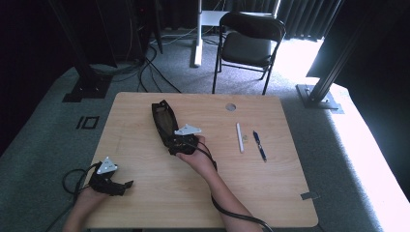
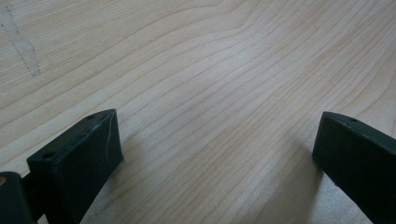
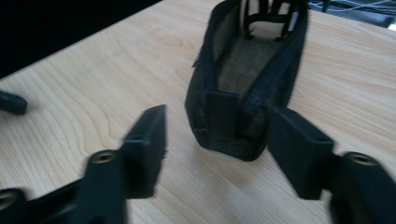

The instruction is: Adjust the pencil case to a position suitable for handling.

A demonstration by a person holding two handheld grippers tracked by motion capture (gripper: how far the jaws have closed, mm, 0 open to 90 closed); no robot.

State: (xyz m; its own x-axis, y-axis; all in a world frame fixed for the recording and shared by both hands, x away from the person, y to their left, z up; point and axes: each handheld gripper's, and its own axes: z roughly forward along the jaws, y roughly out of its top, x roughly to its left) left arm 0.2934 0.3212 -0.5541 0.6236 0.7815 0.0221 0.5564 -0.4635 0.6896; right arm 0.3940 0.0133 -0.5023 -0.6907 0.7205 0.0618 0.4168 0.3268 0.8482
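The pouch (image 3: pixel 247 79) is a black mesh case lying open just ahead of the right tool (image 3: pixel 217 128), its near end between that tool's jaws but not pinched by them. It looks light and soft: thin mesh walls that would buckle under a squeeze and sag if lifted from one end, though a stiffer rim seems to hold the mouth open. It is unlikely to be fragile or slippery, since the mesh gives the pads something to bite. The best hold is probably on one side wall at the near end, one pad inside and one outside, rather than across the whole width. The right tool stands partly open, jaws apart with clear gaps to the pouch on both sides; in the high view it (image 1: pixel 183 144) sits at the pouch's near end on the surface (image 1: pixel 145 193). The left tool (image 2: pixel 217 154) is wide apart, hovering over bare wood with nothing between its jaws, well off to the left of the right tool.
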